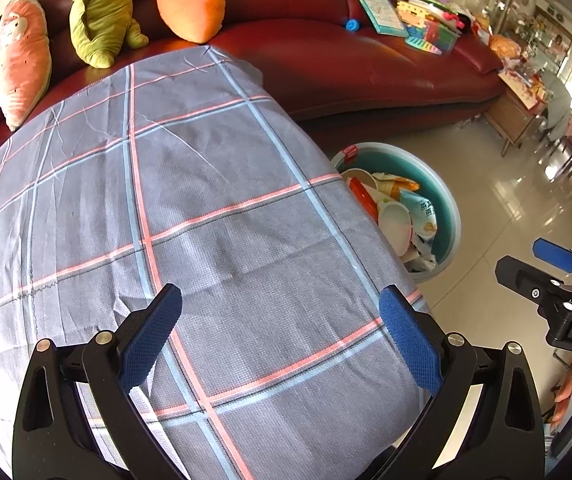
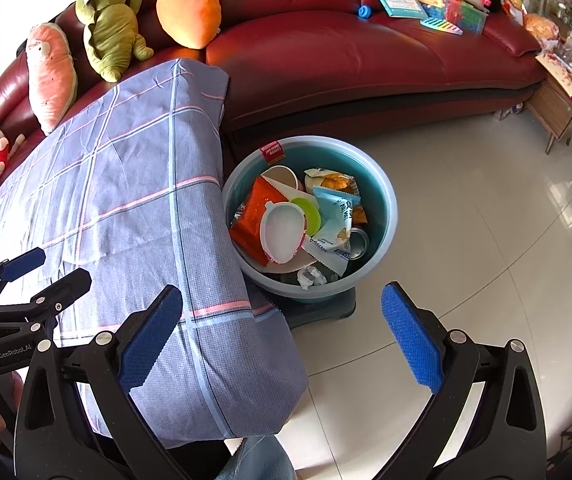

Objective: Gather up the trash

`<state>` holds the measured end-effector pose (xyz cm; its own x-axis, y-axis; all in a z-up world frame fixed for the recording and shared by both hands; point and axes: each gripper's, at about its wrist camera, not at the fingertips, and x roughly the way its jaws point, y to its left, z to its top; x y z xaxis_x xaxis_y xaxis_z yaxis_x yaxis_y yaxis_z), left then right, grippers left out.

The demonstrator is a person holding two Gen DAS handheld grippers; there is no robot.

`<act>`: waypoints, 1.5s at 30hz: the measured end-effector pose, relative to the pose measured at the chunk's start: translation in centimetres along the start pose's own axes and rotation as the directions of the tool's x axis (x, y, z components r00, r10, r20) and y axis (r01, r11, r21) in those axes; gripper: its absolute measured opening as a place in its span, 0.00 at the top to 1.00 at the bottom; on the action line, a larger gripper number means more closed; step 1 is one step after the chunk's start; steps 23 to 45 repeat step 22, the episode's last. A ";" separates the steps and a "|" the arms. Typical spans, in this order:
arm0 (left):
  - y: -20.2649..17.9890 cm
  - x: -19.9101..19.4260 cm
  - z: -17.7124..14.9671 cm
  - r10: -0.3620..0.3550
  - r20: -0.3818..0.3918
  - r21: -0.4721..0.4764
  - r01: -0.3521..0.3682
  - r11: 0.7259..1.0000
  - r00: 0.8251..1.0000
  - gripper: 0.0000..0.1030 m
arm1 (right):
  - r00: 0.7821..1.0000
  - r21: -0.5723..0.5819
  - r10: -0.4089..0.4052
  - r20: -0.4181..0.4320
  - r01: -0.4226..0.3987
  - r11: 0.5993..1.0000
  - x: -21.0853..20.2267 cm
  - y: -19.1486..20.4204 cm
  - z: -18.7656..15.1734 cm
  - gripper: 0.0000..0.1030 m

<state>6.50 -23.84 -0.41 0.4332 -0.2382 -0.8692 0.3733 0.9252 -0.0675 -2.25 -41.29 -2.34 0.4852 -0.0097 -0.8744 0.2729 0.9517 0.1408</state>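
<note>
We hold both tongs wide open, gripping nothing: left gripper (image 1: 280, 332) over the checked cloth (image 1: 190, 216), right gripper (image 2: 282, 334) just short of the trash-filled basin (image 2: 381, 216) ahead.

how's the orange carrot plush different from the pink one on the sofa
The orange carrot plush is round, plump and bright orange; the pink plush is longer, slimmer and pale salmon. The orange one shows a green and white top, while the pink one has a small pale face patch near its upper end. The orange one sits right of the green plush, the pink one left of it. Both lean on the red sofa backrest behind the cloth-covered table.
</note>
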 end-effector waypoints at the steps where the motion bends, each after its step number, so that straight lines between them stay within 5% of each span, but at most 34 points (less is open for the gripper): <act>1: 0.0 0.1 0.0 0.001 -0.001 0.000 -0.001 1.000 1.000 0.04 | 1.000 0.000 0.000 -0.001 0.000 1.000 0.1 0.0 0.0 0.07; 45: -0.2 1.4 -0.6 -0.002 -0.061 0.004 0.002 1.000 0.998 0.04 | 1.000 0.006 -0.013 -0.005 0.013 1.000 0.5 -0.3 0.0 0.07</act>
